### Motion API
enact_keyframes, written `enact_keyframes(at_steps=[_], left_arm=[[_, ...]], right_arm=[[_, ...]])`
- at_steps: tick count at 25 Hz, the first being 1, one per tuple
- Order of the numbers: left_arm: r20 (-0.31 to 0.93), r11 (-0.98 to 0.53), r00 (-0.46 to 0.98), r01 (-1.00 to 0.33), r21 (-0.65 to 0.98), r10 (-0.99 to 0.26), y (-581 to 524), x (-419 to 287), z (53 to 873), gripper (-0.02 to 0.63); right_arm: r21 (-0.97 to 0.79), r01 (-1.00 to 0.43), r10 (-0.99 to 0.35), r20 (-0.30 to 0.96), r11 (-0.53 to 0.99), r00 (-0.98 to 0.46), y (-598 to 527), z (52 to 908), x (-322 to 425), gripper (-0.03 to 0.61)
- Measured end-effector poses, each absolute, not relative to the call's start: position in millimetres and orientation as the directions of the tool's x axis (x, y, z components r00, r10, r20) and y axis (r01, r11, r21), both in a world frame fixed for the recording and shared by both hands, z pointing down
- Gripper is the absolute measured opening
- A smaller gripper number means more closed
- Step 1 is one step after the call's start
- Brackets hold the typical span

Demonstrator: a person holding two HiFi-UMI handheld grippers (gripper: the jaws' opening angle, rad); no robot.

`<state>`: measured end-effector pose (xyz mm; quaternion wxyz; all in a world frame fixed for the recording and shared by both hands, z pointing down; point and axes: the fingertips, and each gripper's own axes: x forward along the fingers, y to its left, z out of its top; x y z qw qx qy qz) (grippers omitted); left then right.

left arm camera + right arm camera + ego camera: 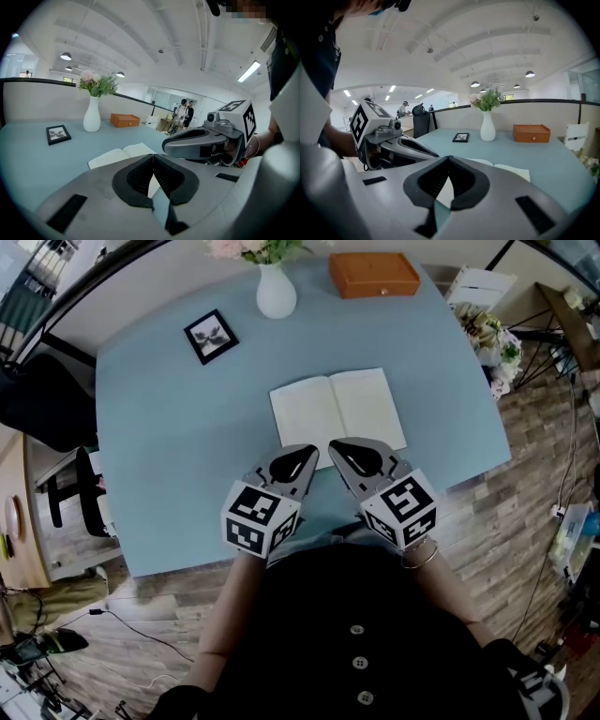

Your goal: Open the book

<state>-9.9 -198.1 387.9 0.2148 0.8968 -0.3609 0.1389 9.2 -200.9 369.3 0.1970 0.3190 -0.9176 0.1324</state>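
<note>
The book (337, 413) lies open and flat on the light blue table (169, 456), both cream pages blank and facing up. My left gripper (310, 452) is shut and empty, its tips just at the book's near edge. My right gripper (334, 445) is shut and empty too, beside the left one over the same edge. In the left gripper view the jaws (153, 157) meet at their tips, with the book (119, 154) beyond them. The right gripper view shows its jaws (449, 160) touching as well, with the book (512, 171) just ahead.
At the table's far side stand a white vase with flowers (276, 292), a small black picture frame (211, 336) and an orange wooden box (373, 275). A white chair (480, 287) and a bouquet (492, 341) are off the right edge. A black chair (84, 493) stands at left.
</note>
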Motion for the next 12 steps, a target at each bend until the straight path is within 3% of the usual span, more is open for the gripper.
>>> enact_keyframes(at_steps=[12], left_arm=[[0.398,-0.641,0.705,-0.705,0.304,-0.586,-199.6,-8.8,389.1,0.012]], right_arm=[[-0.111,-0.658,-0.544,0.469,0.745,-0.696,-203.7,373.7,13.2,0.002]])
